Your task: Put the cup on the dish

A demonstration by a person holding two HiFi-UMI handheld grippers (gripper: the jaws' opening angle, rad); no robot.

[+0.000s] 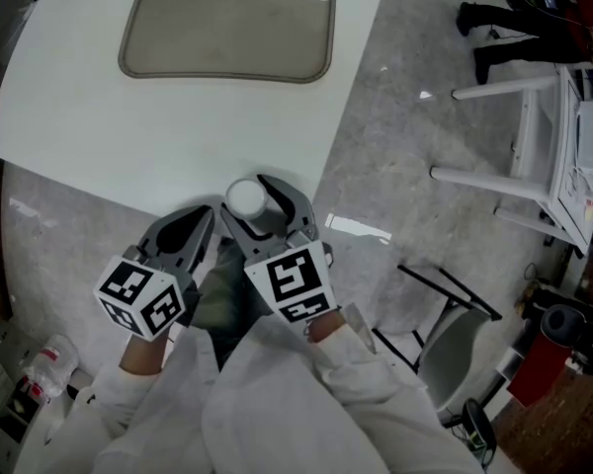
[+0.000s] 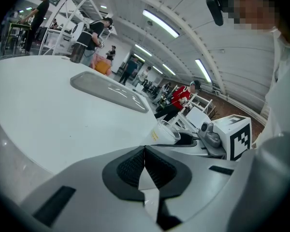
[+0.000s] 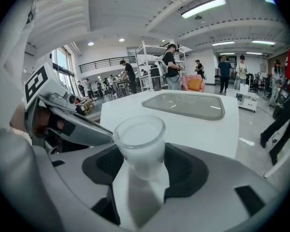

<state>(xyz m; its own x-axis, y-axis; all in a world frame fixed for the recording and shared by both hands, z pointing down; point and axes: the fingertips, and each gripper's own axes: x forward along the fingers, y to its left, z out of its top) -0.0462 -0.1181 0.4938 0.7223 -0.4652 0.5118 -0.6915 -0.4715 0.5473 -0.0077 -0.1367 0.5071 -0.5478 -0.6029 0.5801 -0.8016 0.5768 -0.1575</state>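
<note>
With the cup (image 1: 245, 197) clamped in the right gripper (image 1: 265, 208) at lower centre, by the surface's (image 1: 69, 117) near edge, and the left gripper (image 1: 186, 237) closed empty, the carry seems underway, and next it must reach up-frame to the dish (image 1: 227, 28) at upper left.

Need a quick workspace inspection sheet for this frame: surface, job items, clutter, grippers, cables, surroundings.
Surface: white table, bare apart from the dish.
Job's things: grey dish lies empty at the far side of the table. The translucent white cup is held upright near the table's near edge, not yet on the dish.
Clutter: nothing seen on the table.
Grippers: right gripper has its jaws closed on the cup. Left gripper has its jaws together and empty, close beside the right one.
Cables: nothing seen on the table.
Surroundings: grey floor, a white rack and a chair to the right, people standing beyond the table.
</note>
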